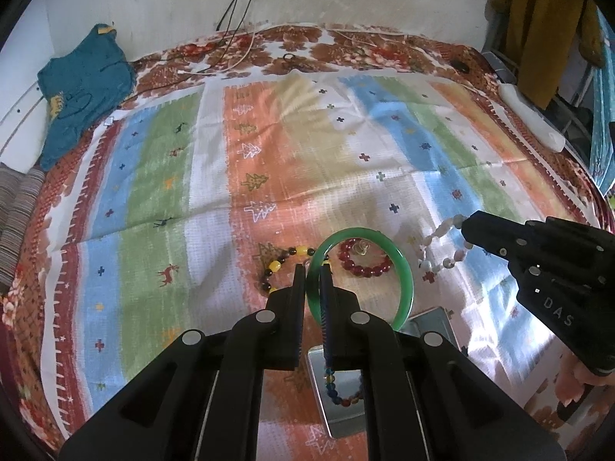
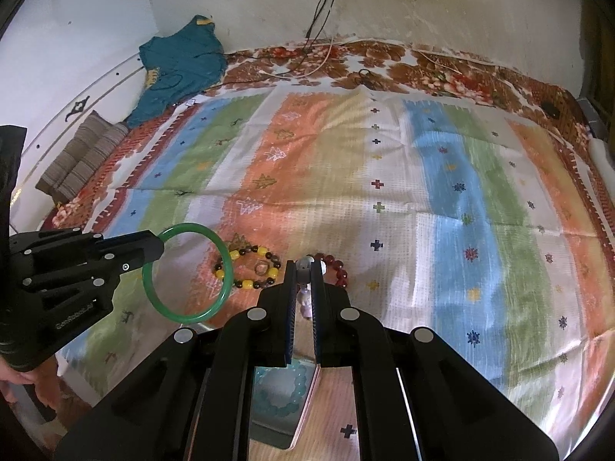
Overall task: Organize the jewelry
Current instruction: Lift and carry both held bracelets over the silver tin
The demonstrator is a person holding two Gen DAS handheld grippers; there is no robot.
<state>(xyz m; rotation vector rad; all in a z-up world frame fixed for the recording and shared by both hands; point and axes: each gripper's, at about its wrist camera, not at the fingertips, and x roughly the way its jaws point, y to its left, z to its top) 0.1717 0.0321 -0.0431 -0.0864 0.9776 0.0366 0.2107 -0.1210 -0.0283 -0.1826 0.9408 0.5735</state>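
Note:
My left gripper (image 1: 312, 269) is shut on a green bangle (image 1: 405, 272) and holds it above the striped cloth; it also shows in the right wrist view (image 2: 163, 246) with the bangle (image 2: 226, 272). My right gripper (image 2: 305, 265) is shut on a white bead bracelet (image 2: 305, 267), seen hanging from it in the left wrist view (image 1: 442, 230). A yellow-and-black bead bracelet (image 1: 275, 267) and a dark red bead bracelet (image 1: 365, 265) lie on the cloth. A metal tray (image 1: 338, 411) below holds a multicoloured bead bracelet (image 1: 346, 397).
A second tray (image 2: 276, 411) with a pale teal bracelet (image 2: 292, 395) sits under my right gripper. A small ring (image 2: 261, 267) lies inside the yellow-and-black bracelet. A teal garment (image 1: 82, 88), cables (image 1: 238, 50) and a white object (image 1: 534, 115) lie at the far edges.

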